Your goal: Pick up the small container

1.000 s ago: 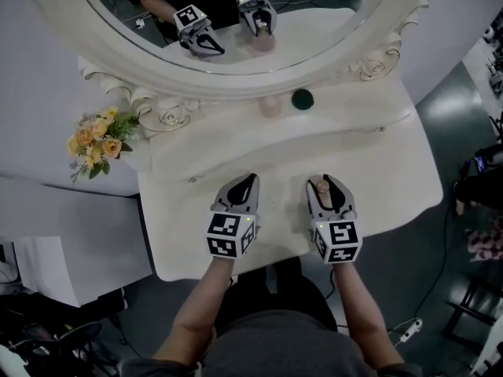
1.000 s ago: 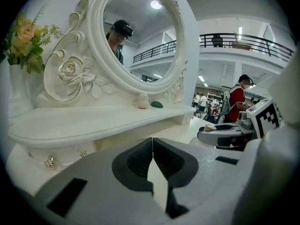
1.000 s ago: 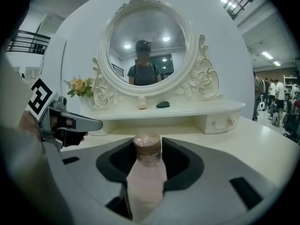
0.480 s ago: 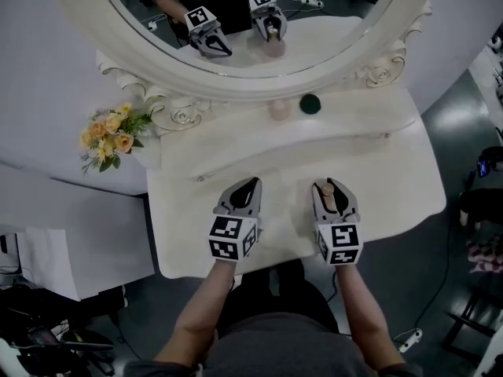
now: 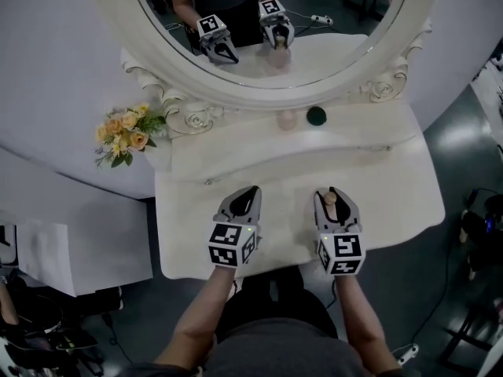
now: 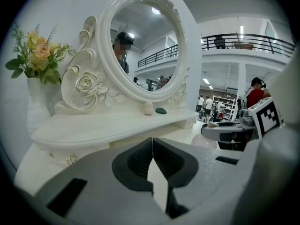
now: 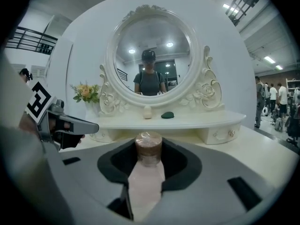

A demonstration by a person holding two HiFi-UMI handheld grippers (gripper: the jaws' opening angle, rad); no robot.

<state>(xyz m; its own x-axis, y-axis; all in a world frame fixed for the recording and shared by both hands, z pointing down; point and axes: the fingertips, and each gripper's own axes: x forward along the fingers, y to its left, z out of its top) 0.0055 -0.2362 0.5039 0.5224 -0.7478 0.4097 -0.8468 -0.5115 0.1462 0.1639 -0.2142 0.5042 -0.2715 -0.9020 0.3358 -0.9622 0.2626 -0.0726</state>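
Note:
The small container (image 7: pixel 148 150) is a pale pink bottle with a brown cap. It stands upright between the jaws of my right gripper (image 7: pixel 149 162), whose pads press on its sides. In the head view the right gripper (image 5: pixel 331 196) is over the front right of the white dressing table (image 5: pixel 393 187), and the container's cap (image 5: pixel 331 199) shows between the fingers. Whether the container's base touches the table is hidden. My left gripper (image 5: pixel 246 197) hovers beside it to the left. Its jaws (image 6: pixel 153 150) are shut with nothing in them.
A raised shelf (image 5: pixel 236 144) runs along the back under an oval mirror (image 5: pixel 275 22). On the shelf sit a small pale egg-shaped object (image 5: pixel 287 119) and a dark green object (image 5: pixel 316 115). A vase of yellow flowers (image 5: pixel 126 130) stands at the back left.
The right jaws have drawn in around the container, which now sits centred between them. Both grippers stay in about the same places on the table; the head view has shifted.

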